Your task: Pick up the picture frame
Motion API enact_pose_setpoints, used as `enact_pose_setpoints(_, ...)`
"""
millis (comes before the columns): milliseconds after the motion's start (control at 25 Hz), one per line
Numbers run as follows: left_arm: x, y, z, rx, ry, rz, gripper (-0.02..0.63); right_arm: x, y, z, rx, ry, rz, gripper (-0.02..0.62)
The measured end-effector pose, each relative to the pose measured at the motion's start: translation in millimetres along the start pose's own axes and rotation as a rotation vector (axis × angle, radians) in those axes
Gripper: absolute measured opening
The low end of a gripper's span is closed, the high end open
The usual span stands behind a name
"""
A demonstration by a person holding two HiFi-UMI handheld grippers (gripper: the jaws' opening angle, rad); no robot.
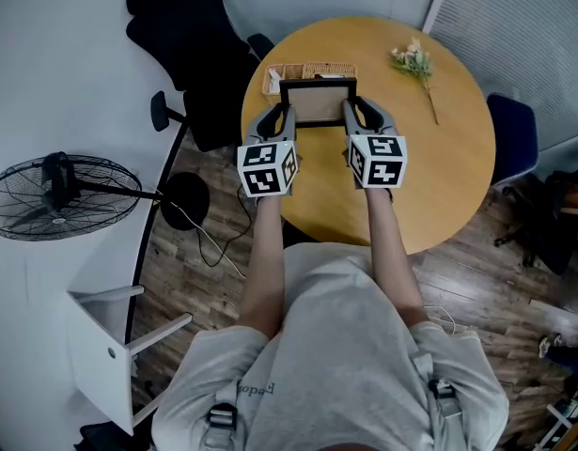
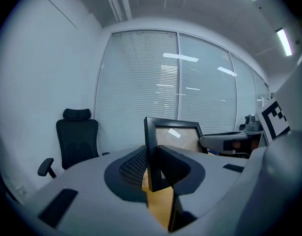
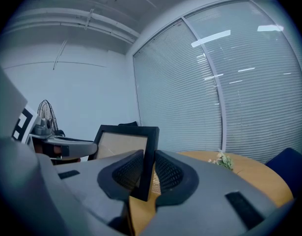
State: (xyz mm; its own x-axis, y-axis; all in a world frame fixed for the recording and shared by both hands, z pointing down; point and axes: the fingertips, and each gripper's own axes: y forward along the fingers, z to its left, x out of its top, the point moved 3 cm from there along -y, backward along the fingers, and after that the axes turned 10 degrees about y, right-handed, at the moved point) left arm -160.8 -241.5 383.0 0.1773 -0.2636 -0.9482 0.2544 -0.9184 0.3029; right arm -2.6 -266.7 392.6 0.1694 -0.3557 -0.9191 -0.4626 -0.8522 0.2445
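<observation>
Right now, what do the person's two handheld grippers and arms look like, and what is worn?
The left gripper and right gripper match: grey moulded bodies and curved jaws lined with black mesh-textured pads. Each carries a white cube printed with black square markers. The person wears a light grey short-sleeved T-shirt with black strap clips. The forearms are uncovered.

Left gripper (image 1: 282, 118) and right gripper (image 1: 351, 115) closed on the picture frame (image 1: 317, 102)
The frame's left edge is clamped by the left gripper and its right edge by the right one (in each gripper view the black moulding is seen pinched between the ribbed pads (image 2: 132, 167)). The left forearm (image 1: 261, 252) and right forearm (image 1: 389, 242) are stretched forward, roughly parallel, and the two marker cubes (image 1: 267, 167) are held side by side, level with each other.
</observation>
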Motion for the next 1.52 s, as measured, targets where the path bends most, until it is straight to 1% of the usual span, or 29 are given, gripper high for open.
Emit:
enact_pose_setpoints(440, 5.5, 3.5, 8.1, 0.016, 0.01, -0.01, 0.091, 4.2, 6.5, 4.1, 0.02, -0.015, -0.014, 0.08)
enact_pose_setpoints(720, 9.7, 5.0, 5.2, 0.015, 0.025, -0.018, 0.089, 6.4, 4.2, 1.4, 0.021, -0.018, -0.023, 0.081)
enact_pose_setpoints(1120, 8.8, 5.6, 7.0, 0.005, 0.029, -0.013, 0.089, 1.7, 2.8, 2.5, 0.037, -0.035, -0.006, 0.086)
enact_pose_setpoints(1520, 4.9, 7.9, 2.7, 0.002, 0.027, -0.001, 0.089, -2.3, 2.6, -2.0, 0.019, -0.039, 0.014, 0.087)
